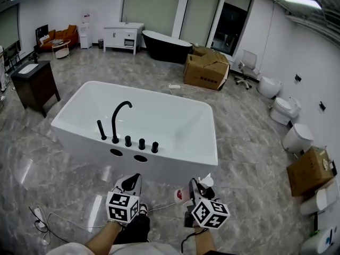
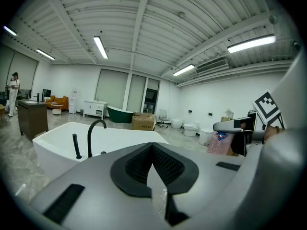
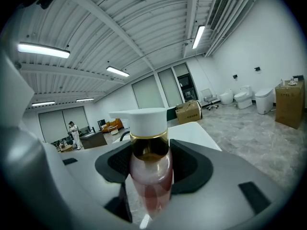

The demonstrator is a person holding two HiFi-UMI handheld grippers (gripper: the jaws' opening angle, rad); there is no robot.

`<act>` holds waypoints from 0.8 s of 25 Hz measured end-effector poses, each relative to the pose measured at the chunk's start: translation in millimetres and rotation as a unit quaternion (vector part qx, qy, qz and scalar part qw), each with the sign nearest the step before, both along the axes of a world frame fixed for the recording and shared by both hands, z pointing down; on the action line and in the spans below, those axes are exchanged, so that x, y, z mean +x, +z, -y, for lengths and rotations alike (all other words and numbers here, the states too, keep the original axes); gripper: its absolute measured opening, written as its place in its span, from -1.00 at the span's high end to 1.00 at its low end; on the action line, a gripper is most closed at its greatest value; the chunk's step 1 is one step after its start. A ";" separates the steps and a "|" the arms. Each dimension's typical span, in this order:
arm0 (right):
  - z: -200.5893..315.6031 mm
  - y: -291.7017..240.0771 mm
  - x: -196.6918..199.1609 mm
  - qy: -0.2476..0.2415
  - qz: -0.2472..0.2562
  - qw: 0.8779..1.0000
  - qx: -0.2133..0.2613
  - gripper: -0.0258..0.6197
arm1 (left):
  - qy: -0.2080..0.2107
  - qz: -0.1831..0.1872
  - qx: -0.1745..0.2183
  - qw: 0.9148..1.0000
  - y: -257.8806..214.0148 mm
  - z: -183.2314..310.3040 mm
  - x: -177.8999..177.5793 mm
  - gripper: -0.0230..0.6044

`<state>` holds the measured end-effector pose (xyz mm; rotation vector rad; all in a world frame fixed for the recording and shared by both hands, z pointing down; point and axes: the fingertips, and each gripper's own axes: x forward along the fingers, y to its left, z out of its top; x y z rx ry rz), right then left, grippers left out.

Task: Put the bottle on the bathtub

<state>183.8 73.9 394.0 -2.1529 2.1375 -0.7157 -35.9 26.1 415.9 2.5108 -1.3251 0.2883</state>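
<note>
A pink bottle (image 3: 149, 171) with a white pump top stands upright between the pads of my right gripper (image 3: 149, 176), which is shut on it. In the head view the bottle (image 1: 180, 195) and right gripper (image 1: 195, 188) are just short of the near rim of the white bathtub (image 1: 178, 161). A black faucet (image 1: 118, 118) and knobs stand on that rim. My left gripper (image 1: 133, 184) hovers beside it on the left, and its pads (image 2: 139, 164) meet with nothing between them. The left gripper view shows the bottle (image 2: 221, 143) at right and the bathtub (image 2: 57, 138) ahead.
A dark vanity (image 1: 34, 84) stands left of the tub and cardboard boxes (image 1: 206, 68) beyond it. Toilets (image 1: 297, 137) and another box (image 1: 313, 170) line the right wall. A cable and power strip (image 1: 40, 218) lie on the floor near left. A person (image 2: 14, 92) stands far off.
</note>
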 end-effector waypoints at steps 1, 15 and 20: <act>1.7 1.2 1.4 0.001 0.000 1.000 -0.001 0.21 | 0.002 0.000 0.001 1.000 -0.6 2.6 1.9 0.92; 55.8 0.1 17.5 0.003 -0.004 1.000 0.003 0.21 | 0.014 0.000 0.006 1.000 -0.6 55.3 22.8 0.92; 77.4 0.1 22.8 -0.001 -0.004 1.000 -0.001 0.21 | 0.014 -0.004 0.006 1.000 -3.9 81.7 33.2 0.92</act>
